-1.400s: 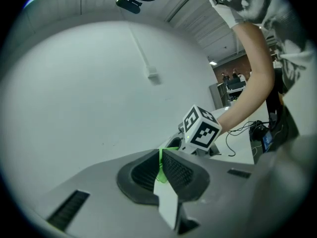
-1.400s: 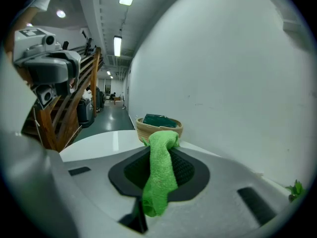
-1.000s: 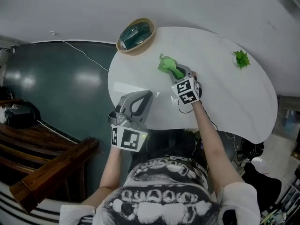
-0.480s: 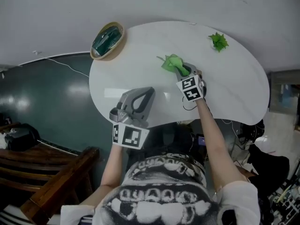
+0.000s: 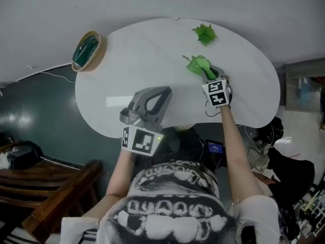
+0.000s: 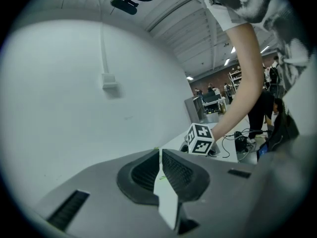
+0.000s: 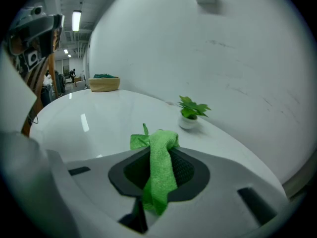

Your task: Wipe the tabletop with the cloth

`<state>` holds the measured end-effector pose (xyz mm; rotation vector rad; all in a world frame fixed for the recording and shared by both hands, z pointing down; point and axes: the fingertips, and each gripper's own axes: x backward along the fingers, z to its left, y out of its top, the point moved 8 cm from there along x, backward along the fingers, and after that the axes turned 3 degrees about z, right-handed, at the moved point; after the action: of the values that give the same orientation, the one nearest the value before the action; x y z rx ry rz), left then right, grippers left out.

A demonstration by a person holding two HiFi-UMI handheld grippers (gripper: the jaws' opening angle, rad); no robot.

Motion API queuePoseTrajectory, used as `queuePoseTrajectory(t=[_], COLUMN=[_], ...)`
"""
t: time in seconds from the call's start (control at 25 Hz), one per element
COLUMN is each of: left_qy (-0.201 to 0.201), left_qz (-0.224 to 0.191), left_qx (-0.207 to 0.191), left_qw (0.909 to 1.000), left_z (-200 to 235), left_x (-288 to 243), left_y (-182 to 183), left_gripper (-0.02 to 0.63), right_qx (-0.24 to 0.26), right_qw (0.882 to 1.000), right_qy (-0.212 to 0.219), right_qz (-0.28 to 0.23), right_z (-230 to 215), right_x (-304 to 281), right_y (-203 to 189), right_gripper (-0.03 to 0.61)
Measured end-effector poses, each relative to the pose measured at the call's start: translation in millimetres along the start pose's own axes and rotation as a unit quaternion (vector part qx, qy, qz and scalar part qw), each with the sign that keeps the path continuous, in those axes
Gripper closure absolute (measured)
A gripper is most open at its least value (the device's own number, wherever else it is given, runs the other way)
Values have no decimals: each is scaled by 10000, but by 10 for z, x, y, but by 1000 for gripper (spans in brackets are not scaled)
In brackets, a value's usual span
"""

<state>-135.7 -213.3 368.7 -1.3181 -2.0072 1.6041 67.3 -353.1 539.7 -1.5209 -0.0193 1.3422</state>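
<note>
Right gripper [image 5: 207, 74]: jaws clenched on the green cloth [image 5: 199, 65]. In the right gripper view a strip of cloth [image 7: 161, 168] runs between the pads, and the bunched end sticks out past the tips, low over the white table [image 7: 99, 128].

Location: right half of the table [image 5: 142, 55], nearer the far edge. Plant [image 5: 204, 33] just beyond the cloth, apart from it.

Left gripper [image 5: 163, 91]: over the near edge, left of centre, well apart from the cloth. Jaws closed together, nothing between them [image 6: 159, 151].

Basket [image 5: 87, 50] sits at the far left rim, with dark green contents.
</note>
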Motion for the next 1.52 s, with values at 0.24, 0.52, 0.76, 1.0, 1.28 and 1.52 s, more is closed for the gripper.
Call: queuePoseTrajectory(t=[0.24,0.52,0.76,1.0,1.28,1.52], left_qy=[-136,-358,-357,-343,-323,-211], left_qz=[-67,-93,-28,-11,22,18], left_qx=[-51,115,9,-94,-145,-116], left_qw=[9999,9992,9994,9994,9994,9997], left_z=[-454,-953,-1162,-1185,-1161,-971], left_x=[-526,-876,-990,-997,-790,-338], left_y=[373,668,793,853,772,548], left_gripper=[597,597,597,598,597,598], right_qx=[-564,-661,-779,-918,-1213,-1463], right_qw=[9976,9931,9869,9808,9762,9747], right_qy=[-398,-934,-1323,-1601,-1754,-1692], right_qz=[57,273,500,638,391,-26], right_z=[-877,-1832,-2364,-2584,-2407,-1847], right_x=[353,701,1048,1245,1370,1457], right_y=[-627,-1253,-1685,-1982,-1923,-1588], right_gripper=[514,514,514,514,514,515])
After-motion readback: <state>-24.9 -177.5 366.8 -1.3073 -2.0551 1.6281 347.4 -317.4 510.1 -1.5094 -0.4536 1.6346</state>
